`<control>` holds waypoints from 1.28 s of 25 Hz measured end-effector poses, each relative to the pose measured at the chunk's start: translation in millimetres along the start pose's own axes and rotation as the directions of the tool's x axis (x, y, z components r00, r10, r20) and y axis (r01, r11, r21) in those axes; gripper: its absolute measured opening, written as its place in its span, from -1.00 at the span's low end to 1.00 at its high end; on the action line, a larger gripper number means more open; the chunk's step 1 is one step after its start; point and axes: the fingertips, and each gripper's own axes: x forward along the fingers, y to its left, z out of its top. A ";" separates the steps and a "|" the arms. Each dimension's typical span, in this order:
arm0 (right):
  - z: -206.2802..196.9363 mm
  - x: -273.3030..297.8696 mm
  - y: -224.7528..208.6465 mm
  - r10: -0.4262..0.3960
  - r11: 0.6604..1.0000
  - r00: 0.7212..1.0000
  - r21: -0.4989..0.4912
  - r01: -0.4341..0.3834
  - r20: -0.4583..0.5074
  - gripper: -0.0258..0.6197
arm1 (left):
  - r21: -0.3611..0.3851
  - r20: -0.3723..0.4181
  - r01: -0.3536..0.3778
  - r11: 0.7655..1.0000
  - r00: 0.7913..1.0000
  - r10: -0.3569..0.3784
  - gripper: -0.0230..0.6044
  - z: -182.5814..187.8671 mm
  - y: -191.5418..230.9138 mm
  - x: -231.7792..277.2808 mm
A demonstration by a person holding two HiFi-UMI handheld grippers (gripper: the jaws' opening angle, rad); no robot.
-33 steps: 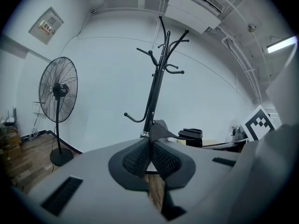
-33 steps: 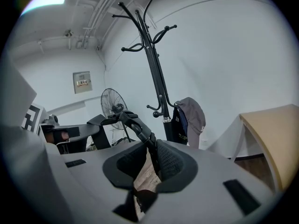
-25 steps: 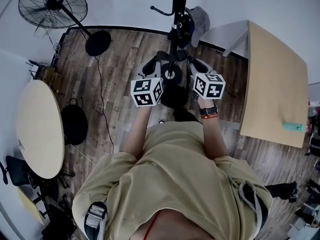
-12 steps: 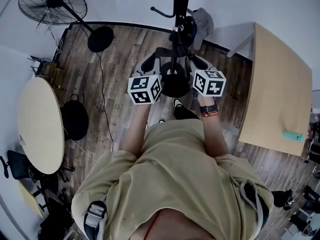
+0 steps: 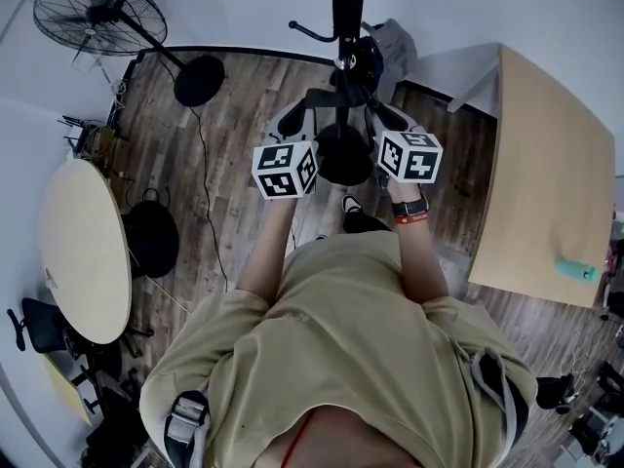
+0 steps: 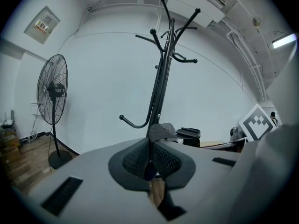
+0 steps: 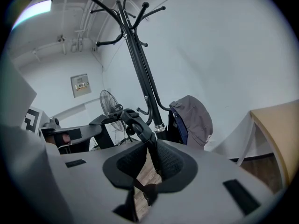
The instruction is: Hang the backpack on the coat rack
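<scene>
The black coat rack (image 5: 346, 13) stands just ahead of me, its hooks high up in the left gripper view (image 6: 159, 90) and the right gripper view (image 7: 138, 69). A black backpack (image 5: 343, 154) hangs between and below my grippers. Its black strap (image 5: 333, 97) stretches from one to the other. My left gripper (image 5: 291, 123) is shut on one end of the strap (image 6: 149, 168). My right gripper (image 5: 390, 119) is shut on the other end, beside a buckle (image 7: 133, 122). Most of the backpack is hidden under the gripper bodies in both gripper views.
A grey and blue cloth item (image 5: 388, 42) hangs on a low hook of the rack (image 7: 191, 118). A standing fan (image 5: 97, 13) is at the back left, a round table (image 5: 83, 252) at left with a black bag (image 5: 151, 237) beside it, and a wooden table (image 5: 551, 164) at right.
Both grippers have moved forward toward the rack with the strap held. The backpack now covers the rack's round base in the head view.
</scene>
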 end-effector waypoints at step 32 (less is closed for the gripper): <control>-4.6 54.3 -38.2 -0.012 0.999 0.997 0.030 0.015 -0.077 -0.68 | -0.044 -0.093 0.002 0.999 0.996 -0.006 -0.84 -23.7 17.2 71.0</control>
